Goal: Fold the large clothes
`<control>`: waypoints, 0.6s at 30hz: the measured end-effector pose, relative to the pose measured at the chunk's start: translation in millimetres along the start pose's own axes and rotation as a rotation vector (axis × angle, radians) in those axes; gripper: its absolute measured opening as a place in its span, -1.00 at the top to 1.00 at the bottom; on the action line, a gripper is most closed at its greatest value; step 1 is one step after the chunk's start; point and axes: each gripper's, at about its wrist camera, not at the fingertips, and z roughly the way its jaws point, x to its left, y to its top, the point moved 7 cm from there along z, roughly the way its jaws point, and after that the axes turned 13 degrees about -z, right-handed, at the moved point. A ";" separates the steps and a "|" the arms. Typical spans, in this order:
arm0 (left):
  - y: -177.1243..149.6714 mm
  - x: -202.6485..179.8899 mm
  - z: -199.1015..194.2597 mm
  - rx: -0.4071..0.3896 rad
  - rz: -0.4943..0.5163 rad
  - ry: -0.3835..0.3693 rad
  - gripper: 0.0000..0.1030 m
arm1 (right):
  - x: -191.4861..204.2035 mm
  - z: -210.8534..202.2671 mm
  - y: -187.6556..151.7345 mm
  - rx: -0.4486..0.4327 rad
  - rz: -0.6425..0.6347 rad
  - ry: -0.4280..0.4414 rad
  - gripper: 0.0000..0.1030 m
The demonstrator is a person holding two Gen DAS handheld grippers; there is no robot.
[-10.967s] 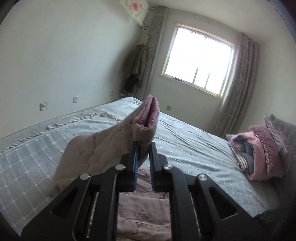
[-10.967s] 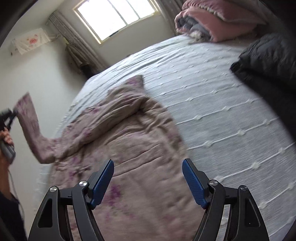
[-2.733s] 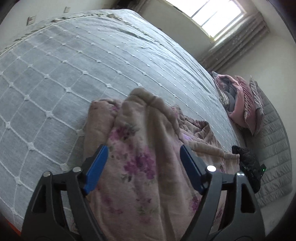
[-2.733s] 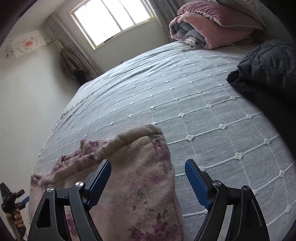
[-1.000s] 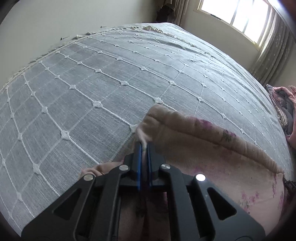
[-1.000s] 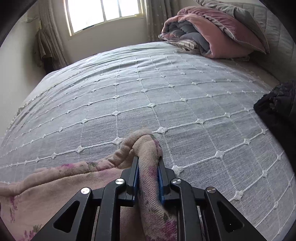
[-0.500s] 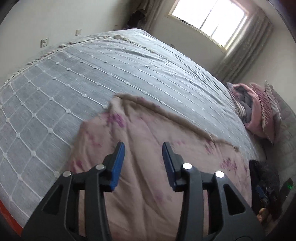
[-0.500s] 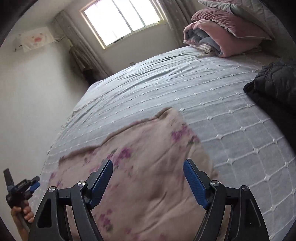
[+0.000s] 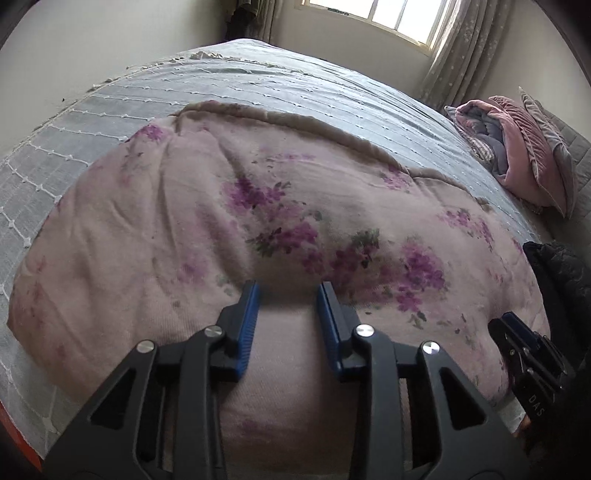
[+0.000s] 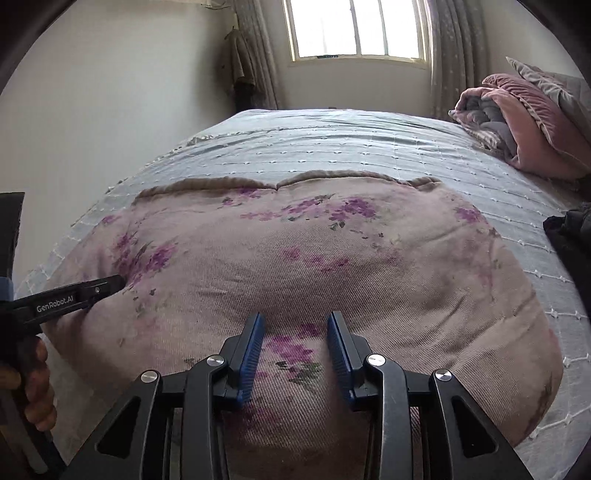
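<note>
1. The floral garment point(image 9: 280, 206) lies spread flat on the near part of the grey bedspread point(image 9: 332, 85), folded into a broad pinkish slab with purple flower prints; its thick brownish hem runs along the far edge.
2. My left gripper point(image 9: 288, 295) hangs over the near edge of the cloth – its jaws have just been closing, but they stand partly apart with a gap, pads pressing on nothing. Cloth shows below and between the blue pads point(image 9: 248, 325); I can't tell whether the tips touch it.
3. My right gripper point(image 10: 294, 325) is the same: jaws just narrowed, a gap left, nothing pinched. A purple flower cluster shows between its pads.
4. In the right wrist view my left gripper comes in from the left edge, its tip over the garment's left side, my left hand point(image 10: 31, 387) around the handle.
5. A pink and grey bedding pile point(image 10: 524, 122) sits at the head end, well apart from the garment – a dark jacket point(image 9: 565, 273) lies just beside the garment's right edge.
6. The window point(image 10: 356, 27) is bright beyond the bed's far end
</note>
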 end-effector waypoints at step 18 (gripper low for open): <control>-11.7 -1.9 4.2 -0.066 0.086 0.075 0.30 | -20.5 0.6 -2.6 0.031 -0.018 -0.089 0.32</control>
